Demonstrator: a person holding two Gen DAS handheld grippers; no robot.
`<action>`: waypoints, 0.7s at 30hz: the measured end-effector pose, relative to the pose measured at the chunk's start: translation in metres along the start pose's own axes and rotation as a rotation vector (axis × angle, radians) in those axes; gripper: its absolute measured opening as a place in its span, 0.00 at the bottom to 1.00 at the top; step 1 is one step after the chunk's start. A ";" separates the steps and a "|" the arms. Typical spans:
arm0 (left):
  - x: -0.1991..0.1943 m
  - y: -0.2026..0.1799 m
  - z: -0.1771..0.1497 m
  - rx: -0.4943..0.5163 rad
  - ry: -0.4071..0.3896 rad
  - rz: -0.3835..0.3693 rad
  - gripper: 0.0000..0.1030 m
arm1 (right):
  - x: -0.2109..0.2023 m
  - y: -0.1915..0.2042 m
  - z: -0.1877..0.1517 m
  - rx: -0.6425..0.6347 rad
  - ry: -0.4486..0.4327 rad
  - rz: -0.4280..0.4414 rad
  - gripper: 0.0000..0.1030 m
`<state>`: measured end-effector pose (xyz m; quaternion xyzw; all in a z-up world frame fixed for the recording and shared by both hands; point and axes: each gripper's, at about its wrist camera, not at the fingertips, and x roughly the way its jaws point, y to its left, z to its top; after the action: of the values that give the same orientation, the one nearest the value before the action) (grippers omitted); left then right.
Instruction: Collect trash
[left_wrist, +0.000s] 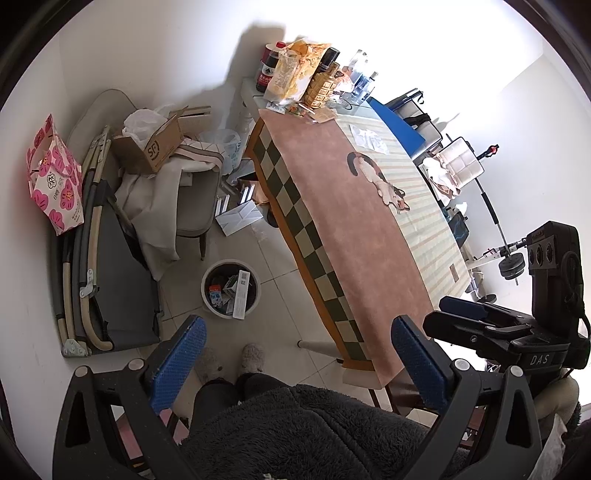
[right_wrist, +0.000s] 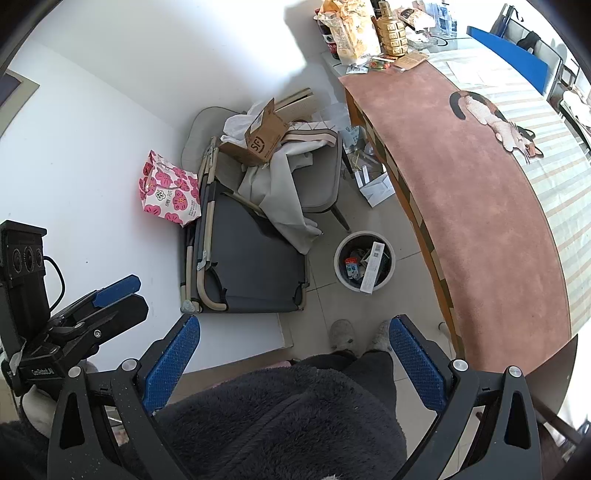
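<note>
A round white trash bin (left_wrist: 229, 288) stands on the tiled floor beside the table; it also shows in the right wrist view (right_wrist: 364, 261). It holds several pieces of trash, with a long white box (left_wrist: 243, 293) leaning out over its rim. My left gripper (left_wrist: 295, 354) is open and empty, held high above the floor near my slippers. My right gripper (right_wrist: 293, 354) is open and empty too, at about the same height. Each gripper shows from the side in the other's view: the right one (left_wrist: 465, 314) and the left one (right_wrist: 114, 291).
A long table (left_wrist: 354, 229) with a pink cat cloth runs to the right; snack bags and bottles (left_wrist: 306, 74) stand at its far end. A chair piled with cloth and a cardboard box (left_wrist: 155, 144), a folded cot (right_wrist: 240, 254) and a floral bag (left_wrist: 51, 177) line the wall.
</note>
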<state>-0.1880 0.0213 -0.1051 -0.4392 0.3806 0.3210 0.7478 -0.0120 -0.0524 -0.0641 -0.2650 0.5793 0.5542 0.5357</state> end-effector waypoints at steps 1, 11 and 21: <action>-0.001 0.000 0.001 0.000 -0.001 -0.001 0.99 | 0.000 0.000 0.000 -0.001 0.001 0.001 1.00; -0.003 0.000 0.005 0.001 -0.008 -0.002 0.99 | -0.002 0.001 0.000 0.005 0.000 0.005 1.00; -0.005 -0.001 0.008 0.003 -0.015 -0.001 0.99 | -0.003 0.004 0.003 0.006 -0.004 0.007 1.00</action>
<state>-0.1876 0.0271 -0.0978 -0.4358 0.3753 0.3235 0.7514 -0.0135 -0.0495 -0.0595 -0.2602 0.5808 0.5551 0.5355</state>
